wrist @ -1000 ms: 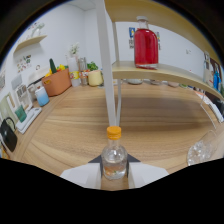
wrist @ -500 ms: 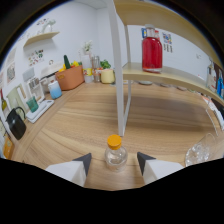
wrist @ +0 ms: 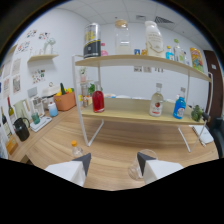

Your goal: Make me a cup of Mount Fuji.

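My gripper [wrist: 113, 162] is open, with nothing between its fingers. A small clear bottle with an orange cap [wrist: 76, 149] stands upright on the wooden table [wrist: 115, 142], just beyond and to the left of the left fingertip [wrist: 84, 161]. A clear drinking glass [wrist: 135, 169] stands by the right fingertip [wrist: 143, 160] and is partly hidden by it. Beyond both is a two-tier shelf [wrist: 145, 117]. Its lower board holds a red bottle [wrist: 98, 100], a clear bottle with a red label [wrist: 157, 103] and a blue bottle [wrist: 179, 107].
The shelf's upper board [wrist: 145, 61] carries a dark canister [wrist: 92, 41], a clear bottle [wrist: 121, 40] and a white jug [wrist: 153, 39]. Along the left wall stand an orange basket [wrist: 65, 101], a black jug [wrist: 21, 129] and cups on a tray [wrist: 40, 120].
The gripper opened and let go of the orange-capped bottle, then drew back and lifted. The bottle now stands on the table left of the fingers, and the whole shelf is in view.
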Demonstrator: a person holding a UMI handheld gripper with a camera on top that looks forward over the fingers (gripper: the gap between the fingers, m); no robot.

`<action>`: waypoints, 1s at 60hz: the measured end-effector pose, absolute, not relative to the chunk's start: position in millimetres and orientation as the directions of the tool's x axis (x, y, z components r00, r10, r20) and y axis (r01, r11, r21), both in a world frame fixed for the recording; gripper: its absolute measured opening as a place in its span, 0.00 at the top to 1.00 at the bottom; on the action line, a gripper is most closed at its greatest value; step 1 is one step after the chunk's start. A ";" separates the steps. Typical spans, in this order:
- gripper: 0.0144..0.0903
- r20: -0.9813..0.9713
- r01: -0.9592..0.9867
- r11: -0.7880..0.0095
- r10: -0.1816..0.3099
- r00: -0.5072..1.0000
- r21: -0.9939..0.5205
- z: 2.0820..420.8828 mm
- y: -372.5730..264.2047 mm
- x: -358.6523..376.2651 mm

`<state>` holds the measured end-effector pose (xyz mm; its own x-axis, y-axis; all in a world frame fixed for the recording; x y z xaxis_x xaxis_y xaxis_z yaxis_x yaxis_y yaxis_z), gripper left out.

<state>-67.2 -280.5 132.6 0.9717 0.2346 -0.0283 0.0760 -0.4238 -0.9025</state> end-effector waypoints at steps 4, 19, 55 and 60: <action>0.06 -0.033 0.053 -0.430 0.191 0.981 -0.901 130.4 -284.1 -37.8; 0.06 -0.026 0.022 -0.409 0.111 0.993 -0.912 149.3 -276.2 30.3; 0.31 0.026 0.030 -0.286 0.020 0.999 -0.958 202.4 -114.5 129.0; 0.52 0.017 0.027 -0.307 0.034 0.999 -0.951 192.7 -107.9 128.0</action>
<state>128.0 -107.9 192.7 0.9993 0.0336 0.0170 0.0265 -0.3073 -0.9512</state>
